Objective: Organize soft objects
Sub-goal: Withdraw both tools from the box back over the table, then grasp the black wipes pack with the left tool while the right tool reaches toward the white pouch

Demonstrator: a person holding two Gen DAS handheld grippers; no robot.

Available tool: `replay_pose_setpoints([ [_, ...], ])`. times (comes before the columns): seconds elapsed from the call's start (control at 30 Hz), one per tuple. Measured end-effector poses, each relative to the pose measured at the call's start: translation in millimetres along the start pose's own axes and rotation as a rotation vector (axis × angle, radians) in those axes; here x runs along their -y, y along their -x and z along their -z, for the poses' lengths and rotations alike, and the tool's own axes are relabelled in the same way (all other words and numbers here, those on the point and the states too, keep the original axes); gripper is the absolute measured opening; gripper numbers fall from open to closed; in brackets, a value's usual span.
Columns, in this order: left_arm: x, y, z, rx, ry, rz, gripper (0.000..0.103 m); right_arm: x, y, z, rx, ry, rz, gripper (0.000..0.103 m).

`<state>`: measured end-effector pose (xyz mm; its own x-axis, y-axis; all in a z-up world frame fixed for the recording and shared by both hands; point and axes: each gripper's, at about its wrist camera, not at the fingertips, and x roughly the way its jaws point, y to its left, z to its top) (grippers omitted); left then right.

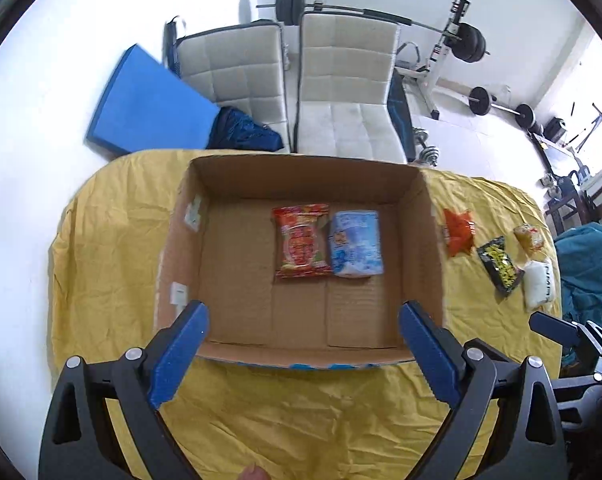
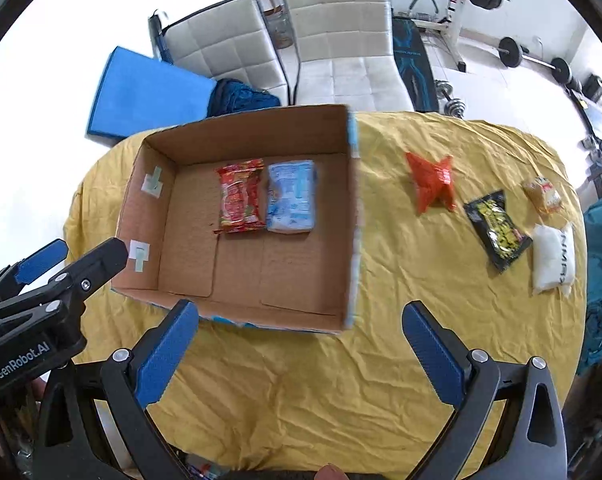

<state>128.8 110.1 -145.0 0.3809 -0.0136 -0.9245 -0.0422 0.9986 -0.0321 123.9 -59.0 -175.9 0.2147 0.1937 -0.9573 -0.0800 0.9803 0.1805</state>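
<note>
Left wrist view: the left gripper (image 1: 301,320) is held wide open and empty over the cardboard box (image 1: 421,240). A red packet (image 1: 301,240) and a blue packet (image 1: 356,243) are seen side by side inside. The right gripper (image 2: 301,320) is spread wide too, empty, with four packets laid on the yellow cloth (image 2: 301,392).

Box floor: lying bare left of the red packet (image 2: 240,197) inside the cardboard box (image 2: 151,216).
Blocking: box walls standing all round.
</note>
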Motion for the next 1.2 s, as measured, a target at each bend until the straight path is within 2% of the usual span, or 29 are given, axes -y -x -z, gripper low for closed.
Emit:
replay_pose_setpoints([
  [0.2,73,5,-4,0.000,-0.062,0.024,0.097,83,19,2,0.003,-0.081,0.033,0.103],
  [0.37,140,-12,-11,-0.046,-0.108,0.072,0.097,180,28,0,0.005,-0.173,0.126,0.103],
  [0.6,242,-73,-21,-0.192,-0.167,0.135,0.097,319,12,-11,-0.048,-0.310,0.238,0.103],
  [0.73,286,-120,-30,-0.276,-0.168,0.139,0.097,382,-16,-20,-0.097,-0.352,0.235,0.103],
  [0.83,311,-159,-37,-0.347,-0.144,0.145,0.097,411,-46,-27,-0.139,-0.375,0.219,0.103],
  [0.93,328,-198,-42,-0.417,-0.101,0.139,0.097,434,-81,-33,-0.201,-0.392,0.162,0.103],
  [1.1,351,-253,-46,-0.516,-0.048,0.117,0.097,448,-120,-35,-0.271,-0.392,0.095,0.103],
  [1.2,359,-279,-45,-0.556,-0.027,0.109,0.097,453,-129,-36,-0.288,-0.380,0.104,0.103],
])
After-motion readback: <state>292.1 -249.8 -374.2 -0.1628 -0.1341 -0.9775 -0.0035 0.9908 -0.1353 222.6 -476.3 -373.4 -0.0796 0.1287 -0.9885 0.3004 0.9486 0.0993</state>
